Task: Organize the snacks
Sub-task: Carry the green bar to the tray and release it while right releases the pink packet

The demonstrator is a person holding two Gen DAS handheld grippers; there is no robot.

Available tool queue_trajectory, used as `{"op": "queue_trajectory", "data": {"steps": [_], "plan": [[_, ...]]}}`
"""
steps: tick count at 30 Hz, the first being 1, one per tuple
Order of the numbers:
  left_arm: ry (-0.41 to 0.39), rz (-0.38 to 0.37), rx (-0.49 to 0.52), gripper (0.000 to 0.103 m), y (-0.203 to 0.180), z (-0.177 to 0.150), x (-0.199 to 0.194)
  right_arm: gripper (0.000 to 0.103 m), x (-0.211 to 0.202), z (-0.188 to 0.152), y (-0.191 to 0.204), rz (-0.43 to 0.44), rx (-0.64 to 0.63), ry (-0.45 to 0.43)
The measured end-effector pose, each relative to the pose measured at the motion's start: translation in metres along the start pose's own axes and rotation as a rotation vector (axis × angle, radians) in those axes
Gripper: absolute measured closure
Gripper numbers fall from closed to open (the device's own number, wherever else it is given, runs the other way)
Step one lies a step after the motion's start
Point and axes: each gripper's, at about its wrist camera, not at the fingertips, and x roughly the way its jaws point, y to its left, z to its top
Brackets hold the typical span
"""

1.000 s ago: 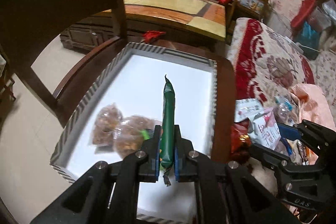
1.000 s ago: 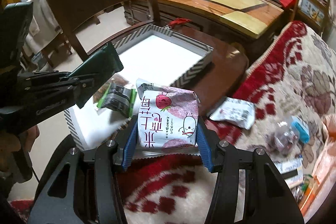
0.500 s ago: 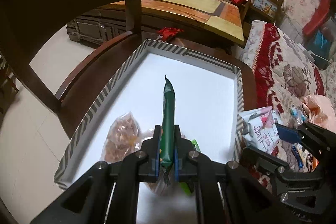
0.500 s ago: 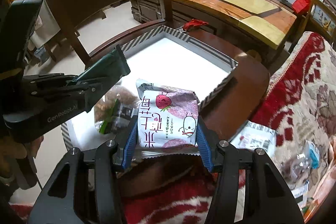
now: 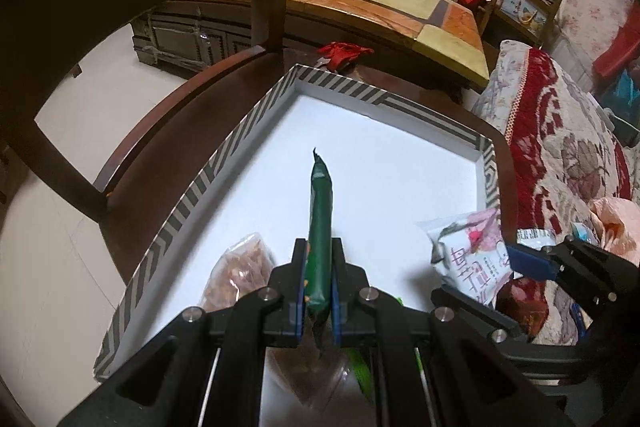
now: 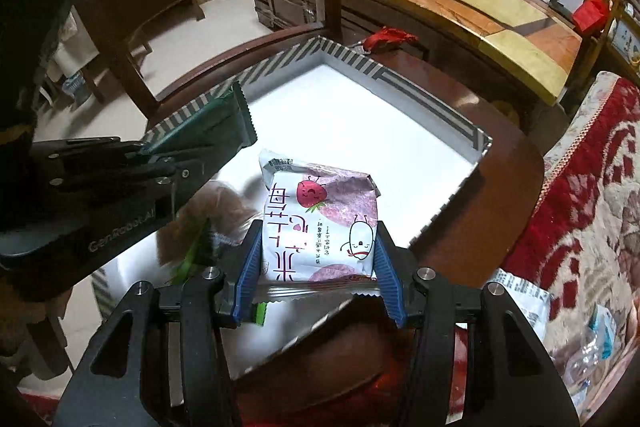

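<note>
A slim green snack packet (image 5: 320,211) stands edge-on, clenched between the blue pads of the left gripper (image 5: 319,283), which hangs above the near end of a shallow white box (image 5: 256,115) with a grey zigzag-striped rim. To its right, the right gripper (image 6: 318,267) grasps a white-and-pink snack pouch (image 6: 320,223) printed with a strawberry and a cartoon figure, its jaws set about halfway apart and pressing the pouch's two sides over the box's near corner. On the white floor of the box, beneath the left gripper, lies a clear bag of brown snacks (image 5: 240,267), with a smaller pack trimmed in bright green (image 6: 196,251) beside it. The box sits on the seat of a dark wooden chair (image 5: 160,115). Beside the chair spreads a red floral blanket (image 6: 592,211) scattered with more wrapped snacks (image 6: 524,299), and a long orange-and-yellow topped cabinet (image 5: 400,3) lines the wall behind.
</note>
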Motion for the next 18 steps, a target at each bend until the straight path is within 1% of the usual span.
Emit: {"op": "queue_trajectory", "data": {"steps": [11, 18], "plan": [[0.014, 0.018, -0.010, 0.092, 0.003, 0.007, 0.016, 0.052, 0.031, 0.005, 0.000, 0.008, -0.012, 0.051], [0.006, 0.028, -0.025, 0.091, 0.004, 0.007, 0.017, 0.051, 0.037, 0.006, 0.000, 0.007, -0.008, 0.055]]}}
